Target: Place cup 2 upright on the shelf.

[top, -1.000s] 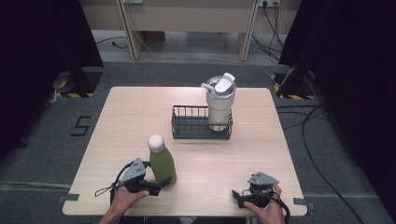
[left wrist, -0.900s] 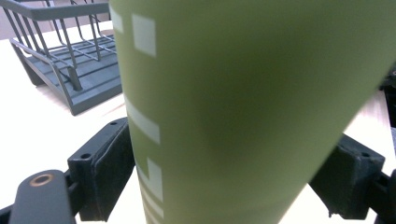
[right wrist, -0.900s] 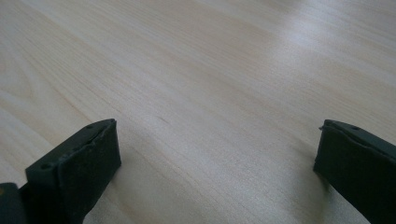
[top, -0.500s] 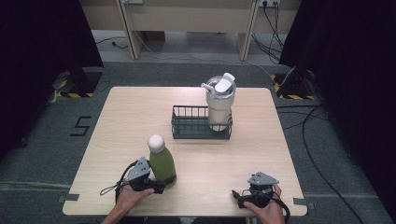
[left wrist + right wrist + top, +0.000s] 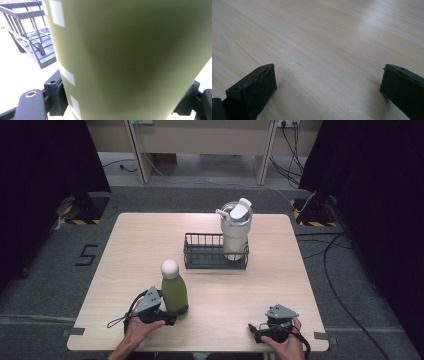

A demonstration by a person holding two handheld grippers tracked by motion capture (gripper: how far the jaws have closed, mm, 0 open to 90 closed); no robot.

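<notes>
Near the table's point(image 5: 125, 235) front-left corner, the left gripper point(image 5: 172, 312) has its jaws clamped around the base of the upright green bottle point(image 5: 174, 290). Near the front-right corner, the right gripper point(image 5: 256, 332) rests on the wood with its jaws wide apart.

Smooth matt green on the bottle point(image 5: 130, 57), with a white cap point(image 5: 169, 267). Pale wood grain, faintly shiny, across the table point(image 5: 332, 37); dark metal wire for the basket point(image 5: 202, 255) at twelve o'clock.
</notes>
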